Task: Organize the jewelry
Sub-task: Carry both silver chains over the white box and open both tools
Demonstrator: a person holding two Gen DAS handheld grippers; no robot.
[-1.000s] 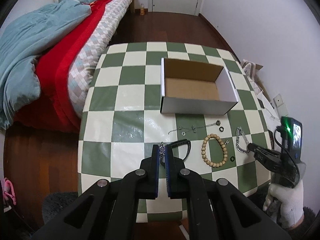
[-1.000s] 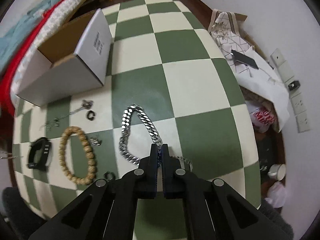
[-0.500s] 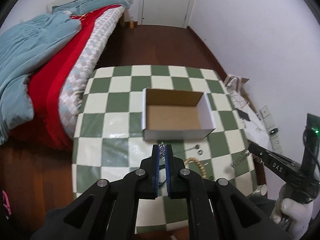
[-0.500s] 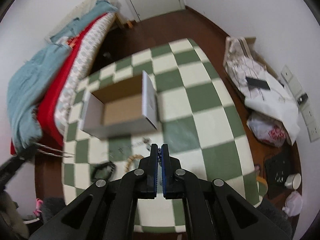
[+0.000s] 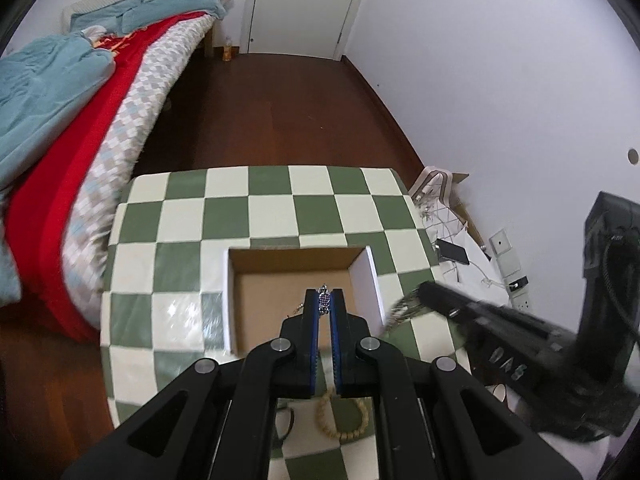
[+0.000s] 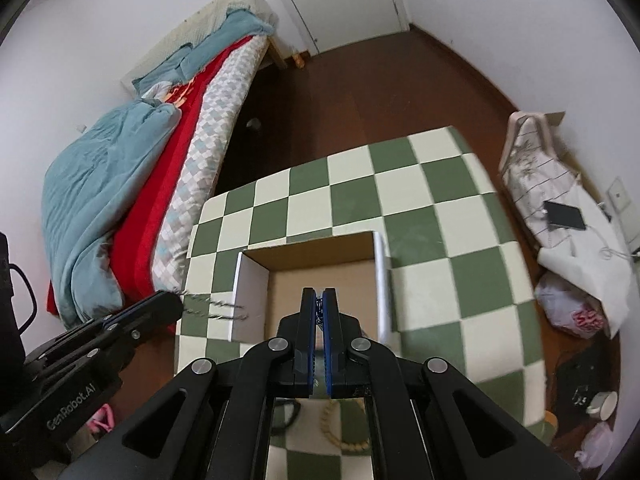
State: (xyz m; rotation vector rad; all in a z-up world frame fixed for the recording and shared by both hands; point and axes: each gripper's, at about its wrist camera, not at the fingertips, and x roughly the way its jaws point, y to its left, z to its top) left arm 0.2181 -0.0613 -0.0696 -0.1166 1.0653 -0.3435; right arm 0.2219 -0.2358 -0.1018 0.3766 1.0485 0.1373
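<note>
My left gripper (image 5: 324, 297) is shut on a small studded pendant (image 5: 324, 301) whose thin chain hangs below, above the open white cardboard box (image 5: 225, 300) on the checkered table (image 5: 180, 240). My right gripper (image 6: 319, 297) is shut on a silver link chain (image 6: 319, 310), also above the box (image 6: 250, 300). In the left wrist view the right gripper (image 5: 426, 294) comes in from the right with the blurred silver chain (image 5: 402, 309) dangling. A wooden bead bracelet (image 5: 342, 420) and a black band (image 5: 286, 424) lie on the table under the fingers.
A bed (image 5: 80, 120) with red and blue covers stands left of the table. On the floor at the right lie bags and a phone (image 6: 564, 216). A white door (image 5: 304, 4) is at the back. Dark wooden floor surrounds the table.
Both grippers have risen from the table and moved forward over the box, each carrying its piece. The silver chain has left the tabletop.
</note>
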